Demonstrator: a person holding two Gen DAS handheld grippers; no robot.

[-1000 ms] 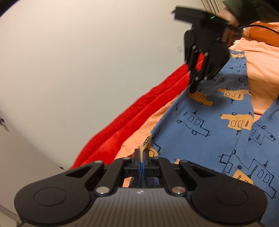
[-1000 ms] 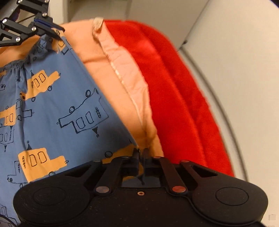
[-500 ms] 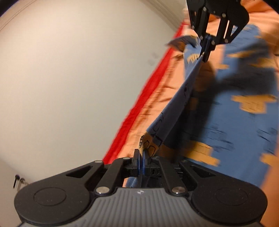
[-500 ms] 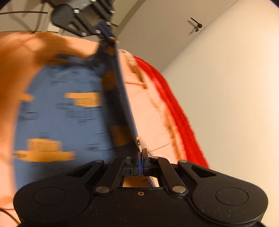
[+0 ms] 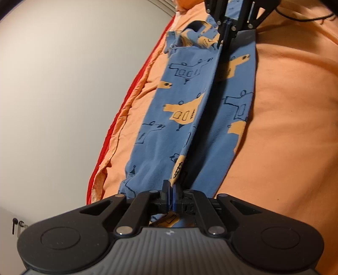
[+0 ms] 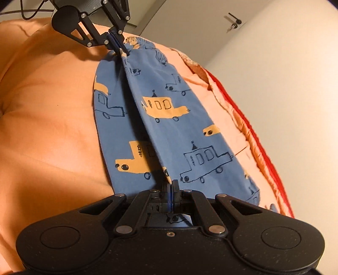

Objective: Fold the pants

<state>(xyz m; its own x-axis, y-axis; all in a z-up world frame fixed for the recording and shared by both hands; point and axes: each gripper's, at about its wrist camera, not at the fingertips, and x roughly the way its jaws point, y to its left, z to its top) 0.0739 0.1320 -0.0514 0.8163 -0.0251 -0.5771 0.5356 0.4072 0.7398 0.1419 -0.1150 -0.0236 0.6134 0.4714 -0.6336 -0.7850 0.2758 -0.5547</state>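
Note:
Blue pants point(image 5: 179, 118) with orange and outlined car prints lie on an orange sheet. One leg is lifted and stretched taut between my two grippers, over the other leg that lies flat. My left gripper point(image 5: 170, 188) is shut on one end of the raised edge. My right gripper point(image 6: 170, 186) is shut on the other end. In the left wrist view the right gripper point(image 5: 227, 31) shows at the top, pinching the fabric. In the right wrist view the left gripper point(image 6: 116, 45) shows at the top, pinching the pants point(image 6: 169, 127).
The orange sheet point(image 5: 291, 131) covers the bed. A red blanket point(image 6: 253, 131) runs along the bed's edge beside a white wall point(image 5: 63, 84). A dark cable point(image 5: 306, 18) lies on the sheet at the far end.
Both grippers have carried the held edge of the pant leg across over the other leg. The fabric has swung from the wall side toward the middle of the bed.

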